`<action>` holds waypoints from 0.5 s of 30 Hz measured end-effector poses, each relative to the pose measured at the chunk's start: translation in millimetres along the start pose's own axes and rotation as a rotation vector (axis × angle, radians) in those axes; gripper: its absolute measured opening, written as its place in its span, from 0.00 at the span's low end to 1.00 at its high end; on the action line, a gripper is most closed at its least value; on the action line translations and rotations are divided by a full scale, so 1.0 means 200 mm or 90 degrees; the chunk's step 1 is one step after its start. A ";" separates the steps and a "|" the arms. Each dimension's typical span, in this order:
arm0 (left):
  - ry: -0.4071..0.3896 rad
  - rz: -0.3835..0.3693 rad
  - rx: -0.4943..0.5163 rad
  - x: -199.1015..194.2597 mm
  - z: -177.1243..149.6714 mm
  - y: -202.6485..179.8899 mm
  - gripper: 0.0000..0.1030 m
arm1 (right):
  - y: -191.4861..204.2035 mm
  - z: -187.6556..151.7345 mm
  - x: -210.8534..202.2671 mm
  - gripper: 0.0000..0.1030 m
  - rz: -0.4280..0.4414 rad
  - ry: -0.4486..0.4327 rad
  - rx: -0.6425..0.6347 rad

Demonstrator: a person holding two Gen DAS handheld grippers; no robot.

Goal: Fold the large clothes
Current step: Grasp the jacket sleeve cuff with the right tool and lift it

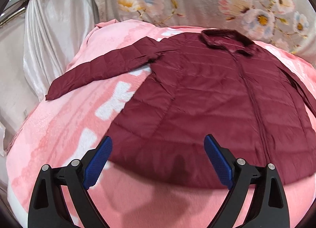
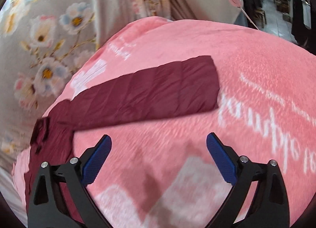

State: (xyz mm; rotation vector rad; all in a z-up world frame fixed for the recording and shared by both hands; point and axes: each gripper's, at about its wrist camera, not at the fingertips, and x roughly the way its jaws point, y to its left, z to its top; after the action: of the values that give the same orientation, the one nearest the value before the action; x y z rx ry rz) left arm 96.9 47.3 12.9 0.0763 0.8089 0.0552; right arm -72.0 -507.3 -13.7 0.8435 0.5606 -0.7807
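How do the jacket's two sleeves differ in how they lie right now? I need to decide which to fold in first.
The left-side sleeve, seen in the left wrist view, angles outward and toward the hem, while the right-side sleeve runs nearly straight out from the shoulder. The left-side sleeve shows a crease near the armpit; the right-side sleeve looks smoother. Both lie flat on the pink blanket, unfolded, and neither claw touches them.

In the left wrist view the jacket [image 1: 207,99] runs past the right edge, so its far sleeve is cut off. In the right wrist view the jacket's body is hidden behind the right gripper [image 2: 159,157] arm at lower left. The white lettering on the pink blanket [image 2: 246,70] is smeared and unreadable, and the dark room at top right is too small to make out.
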 end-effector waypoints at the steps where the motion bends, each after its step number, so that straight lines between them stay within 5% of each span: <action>1: 0.001 0.005 -0.001 0.02 0.01 0.00 0.89 | -0.03 0.03 0.04 0.89 0.000 0.006 0.016; 9: 0.013 0.049 -0.007 0.18 0.09 0.06 0.89 | -0.11 0.14 0.24 0.66 -0.010 0.007 0.074; 11: 0.020 0.057 -0.009 0.21 0.09 0.07 0.89 | -0.10 0.18 0.27 0.29 -0.006 0.003 0.077; 13: 0.027 0.063 -0.011 0.23 0.09 0.09 0.89 | -0.07 0.21 0.30 0.06 0.006 0.002 0.083; 15: 0.031 0.071 -0.010 0.25 0.09 0.10 0.89 | 0.04 0.27 0.26 0.05 0.005 -0.028 0.053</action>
State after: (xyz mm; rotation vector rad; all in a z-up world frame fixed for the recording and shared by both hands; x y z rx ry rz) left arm 144.4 70.1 -8.7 0.1054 0.8530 0.1699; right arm -27.1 -567.2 -17.6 0.9025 0.4878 -0.8188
